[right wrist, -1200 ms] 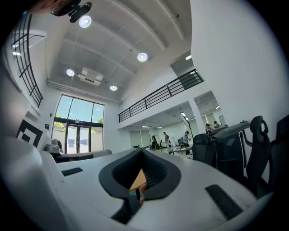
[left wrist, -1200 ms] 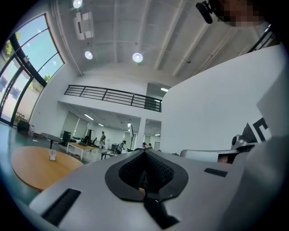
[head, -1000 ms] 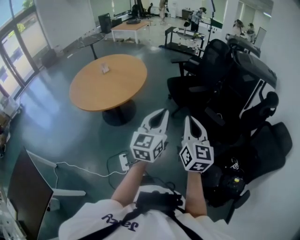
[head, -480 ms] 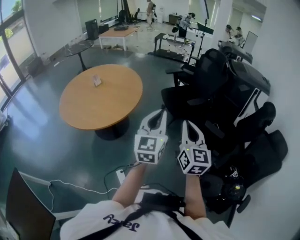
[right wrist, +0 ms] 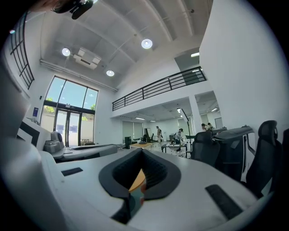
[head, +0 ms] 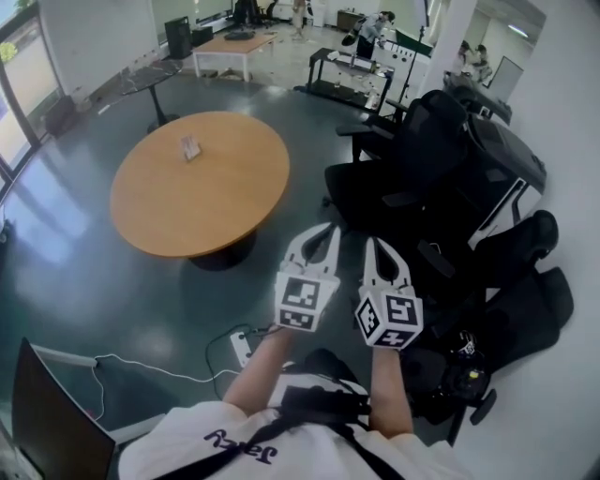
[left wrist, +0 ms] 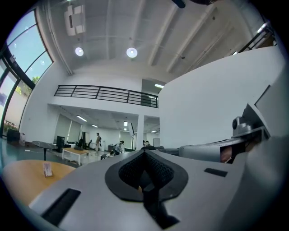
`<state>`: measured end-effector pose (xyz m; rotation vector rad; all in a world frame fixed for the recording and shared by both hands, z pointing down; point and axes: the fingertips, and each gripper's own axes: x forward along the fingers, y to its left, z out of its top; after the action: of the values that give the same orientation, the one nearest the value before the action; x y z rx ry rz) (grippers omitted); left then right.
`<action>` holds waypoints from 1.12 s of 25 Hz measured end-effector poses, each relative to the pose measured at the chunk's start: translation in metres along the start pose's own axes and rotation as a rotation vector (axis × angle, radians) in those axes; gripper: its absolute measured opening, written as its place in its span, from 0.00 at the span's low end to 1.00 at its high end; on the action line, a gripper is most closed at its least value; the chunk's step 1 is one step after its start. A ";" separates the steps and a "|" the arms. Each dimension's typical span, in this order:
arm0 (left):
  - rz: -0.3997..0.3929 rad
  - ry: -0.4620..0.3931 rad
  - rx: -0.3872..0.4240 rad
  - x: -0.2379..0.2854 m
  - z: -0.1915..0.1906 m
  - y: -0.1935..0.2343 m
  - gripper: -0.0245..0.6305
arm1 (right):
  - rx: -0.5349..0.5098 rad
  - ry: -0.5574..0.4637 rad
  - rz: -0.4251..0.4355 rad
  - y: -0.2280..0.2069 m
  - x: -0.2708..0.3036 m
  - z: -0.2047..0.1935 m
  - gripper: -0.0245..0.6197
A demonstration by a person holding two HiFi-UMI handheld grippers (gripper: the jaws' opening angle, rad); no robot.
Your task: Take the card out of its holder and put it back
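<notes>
A small card holder [head: 191, 147] with a card stands on the round wooden table [head: 216, 202], well ahead and to the left of both grippers. In the left gripper view the card holder [left wrist: 47, 169] shows small at the left, on the table [left wrist: 22, 178]. My left gripper [head: 328, 228] is held level over the floor, shut and empty. The right gripper [head: 373, 242] hangs beside it, jaws together, nothing in them. In the right gripper view a slice of the table [right wrist: 137, 180] shows through the gap behind the closed tips [right wrist: 142, 151].
Black office chairs [head: 441, 169] crowd the right side along a white wall. A power strip [head: 242, 347] and cable lie on the floor near my feet. A monitor [head: 47, 412] stands at lower left. Desks [head: 230, 47] and people [head: 375, 23] are far back.
Both grippers have been carried forward together across the room. The round table now looks larger and nearer. Both grippers' jaws look the same as before.
</notes>
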<state>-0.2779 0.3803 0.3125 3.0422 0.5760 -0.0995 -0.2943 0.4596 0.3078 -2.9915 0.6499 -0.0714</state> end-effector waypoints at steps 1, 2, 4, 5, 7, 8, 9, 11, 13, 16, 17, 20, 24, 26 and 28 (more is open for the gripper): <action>0.003 0.001 -0.002 0.004 -0.001 0.004 0.05 | 0.001 0.004 0.004 0.001 0.004 -0.001 0.07; 0.004 0.003 -0.004 0.007 -0.002 0.007 0.05 | 0.004 0.008 0.005 0.001 0.009 -0.003 0.07; 0.000 0.007 -0.013 0.015 -0.004 0.013 0.05 | 0.011 0.013 0.008 -0.002 0.018 -0.005 0.07; -0.001 0.010 -0.018 0.020 -0.005 0.015 0.05 | 0.013 0.015 0.011 -0.004 0.023 -0.007 0.07; 0.001 0.018 -0.031 0.033 -0.009 0.021 0.05 | 0.020 0.018 0.021 -0.010 0.034 -0.008 0.07; 0.000 0.021 -0.038 0.041 -0.010 0.023 0.05 | 0.026 0.017 0.025 -0.015 0.040 -0.009 0.07; -0.003 0.021 -0.046 0.049 -0.012 0.024 0.05 | 0.032 0.015 0.028 -0.021 0.047 -0.010 0.07; -0.010 0.011 -0.053 0.069 -0.012 0.025 0.05 | 0.042 0.008 0.035 -0.036 0.064 -0.010 0.07; -0.006 -0.001 -0.049 0.091 -0.011 0.027 0.05 | 0.046 -0.002 0.051 -0.052 0.084 -0.007 0.07; -0.003 -0.007 -0.041 0.132 -0.008 0.025 0.05 | 0.044 -0.032 0.068 -0.079 0.107 0.006 0.07; -0.008 -0.012 -0.040 0.146 -0.006 0.021 0.05 | 0.046 -0.048 0.070 -0.091 0.113 0.013 0.07; -0.020 -0.035 -0.030 0.188 0.001 0.006 0.05 | 0.062 -0.088 0.073 -0.130 0.135 0.030 0.07; -0.005 -0.032 -0.021 0.231 -0.005 -0.003 0.05 | 0.089 -0.086 0.079 -0.171 0.159 0.028 0.07; 0.007 -0.024 -0.024 0.244 -0.011 -0.004 0.05 | 0.097 -0.066 0.088 -0.183 0.167 0.020 0.07; 0.036 -0.008 -0.024 0.250 -0.019 0.001 0.05 | 0.105 -0.037 0.106 -0.188 0.177 0.008 0.07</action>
<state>-0.0447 0.4716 0.3140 3.0254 0.5175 -0.1031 -0.0558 0.5572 0.3215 -2.8454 0.7736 -0.0427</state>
